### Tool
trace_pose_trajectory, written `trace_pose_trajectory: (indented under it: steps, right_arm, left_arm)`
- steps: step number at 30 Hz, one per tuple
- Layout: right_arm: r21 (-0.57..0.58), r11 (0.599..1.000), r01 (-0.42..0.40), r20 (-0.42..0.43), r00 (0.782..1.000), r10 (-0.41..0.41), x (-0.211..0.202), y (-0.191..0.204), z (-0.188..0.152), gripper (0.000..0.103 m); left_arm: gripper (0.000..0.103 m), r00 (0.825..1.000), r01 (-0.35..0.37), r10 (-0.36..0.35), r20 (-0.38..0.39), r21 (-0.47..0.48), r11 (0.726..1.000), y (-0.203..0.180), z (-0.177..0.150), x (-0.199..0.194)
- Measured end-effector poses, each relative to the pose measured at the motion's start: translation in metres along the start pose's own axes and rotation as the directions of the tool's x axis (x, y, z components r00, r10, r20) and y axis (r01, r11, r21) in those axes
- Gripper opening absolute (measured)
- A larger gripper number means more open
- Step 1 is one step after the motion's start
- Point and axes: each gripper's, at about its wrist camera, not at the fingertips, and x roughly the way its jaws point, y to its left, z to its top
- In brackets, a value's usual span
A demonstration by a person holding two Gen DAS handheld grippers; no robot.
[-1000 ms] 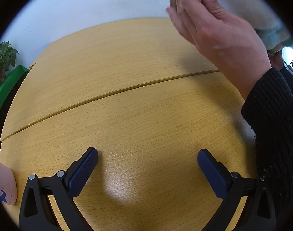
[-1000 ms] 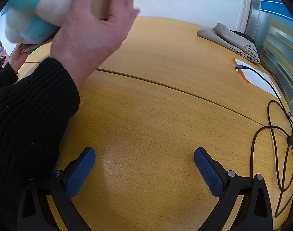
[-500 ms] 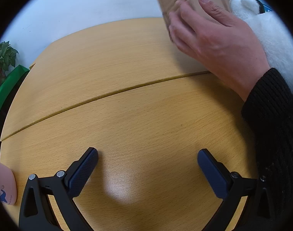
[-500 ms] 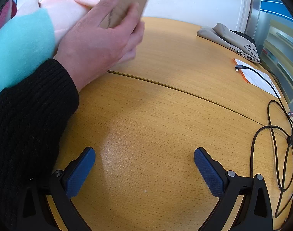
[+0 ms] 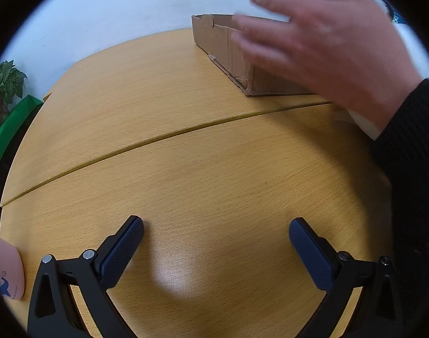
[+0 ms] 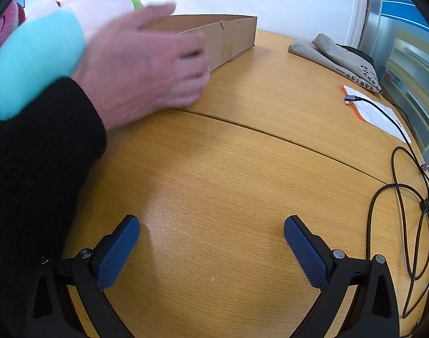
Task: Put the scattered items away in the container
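1. Both grippers are idling: the left gripper is resting over bare wooden table with its jaws spread wide and nothing between them, and the right gripper is doing likewise, also spread and empty.
2. Standing on the table beyond both grippers is the cardboard box, the container, a shallow open-topped tray; what it is holding cannot be told from either view.
3. A bare hand in a black sleeve is hovering at the box's near wall, motion-blurred, and appears to be no part of the gripper rig.
4. Soft toys in pink, white and turquoise are showing beside the box, on the side of that hand; whether they are lying on the table or being held cannot be told.
5. Well apart from the box, near the table's edge, a cable, a paper slip and a folded grey cloth are lying.
6. Judgement: tidying appears not yet begun; every visible toy is sitting outside the box, so all pick-and-place work is remaining.
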Motion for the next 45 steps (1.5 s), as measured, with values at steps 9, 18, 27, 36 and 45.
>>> trace_pose_trajectory:
  steps: [9,18,27,36,45]
  right_arm:
    - [-0.006,1.000,-0.004,0.000,1.000,0.004,-0.0001,-0.0003,0.0002,0.103]
    - [-0.010,1.000,-0.008,-0.001,1.000,0.008,-0.0010,-0.0009,-0.0004,0.103]
    - [-0.011,1.000,-0.008,0.000,1.000,0.008,-0.0007,-0.0011,-0.0004,0.103]
    - [-0.011,1.000,-0.008,0.000,1.000,0.008,-0.0007,-0.0015,-0.0003,0.103]
    - [-0.011,1.000,-0.008,0.000,1.000,0.008,-0.0008,-0.0019,-0.0004,0.103]
  left_arm:
    - [0.103,1.000,0.001,-0.001,0.000,0.002,1.000,0.0002,0.0003,-0.0001]
    - [0.103,1.000,0.002,-0.002,0.000,0.004,1.000,-0.0003,0.0005,-0.0006]
    - [0.103,1.000,0.003,-0.003,-0.001,0.005,1.000,-0.0009,0.0005,-0.0007]
    - [0.103,1.000,0.004,-0.004,-0.001,0.007,1.000,-0.0007,0.0007,-0.0006]
    - [0.103,1.000,0.005,-0.005,-0.001,0.009,1.000,-0.0008,0.0008,-0.0006]
